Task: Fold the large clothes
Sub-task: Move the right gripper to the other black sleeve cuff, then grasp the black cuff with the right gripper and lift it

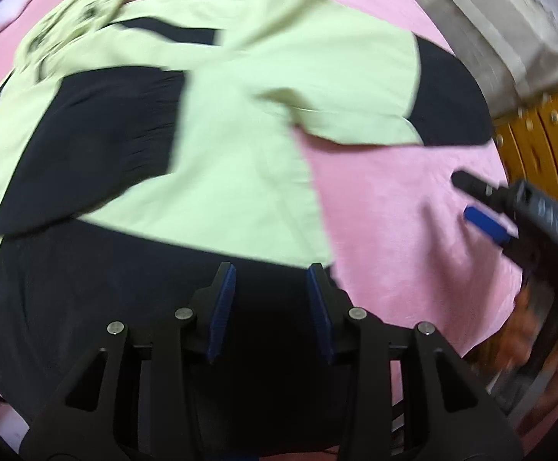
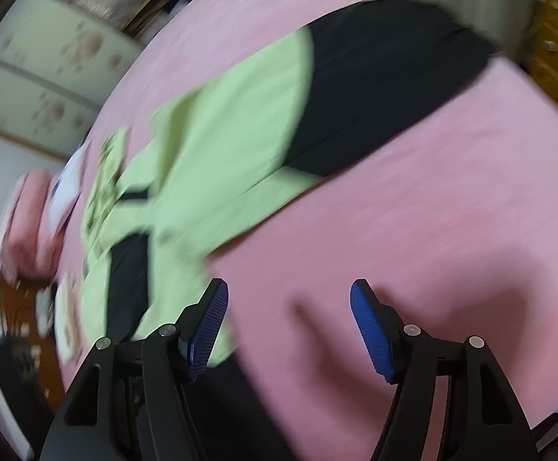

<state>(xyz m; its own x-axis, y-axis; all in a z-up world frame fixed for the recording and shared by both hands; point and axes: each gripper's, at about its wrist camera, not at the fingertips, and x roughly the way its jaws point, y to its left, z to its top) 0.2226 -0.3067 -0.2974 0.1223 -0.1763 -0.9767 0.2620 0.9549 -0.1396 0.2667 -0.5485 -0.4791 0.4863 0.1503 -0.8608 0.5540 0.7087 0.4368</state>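
Although both views are smeared, the nearest thing is plain: the left hand-held gripper [image 1: 271, 272] hovers directly over the garment's [image 1: 221, 146] black hem band, its blue pads a moderate gap apart with nothing between them. The right hand-held gripper [image 2: 288, 292] hangs over bare pink bed [image 2: 452, 211], jaws wide and empty, with the garment's edge just beside its left finger and the rest off to its left. From the hem, the lime-and-black garment lies flat and runs lengthwise away from both grippers, its far sleeve reaching toward the grey-beige bedding [image 1: 502, 27] at the bed's far end. I judge the left nearer to a grasp; the right must shift leftward to reach the hem.
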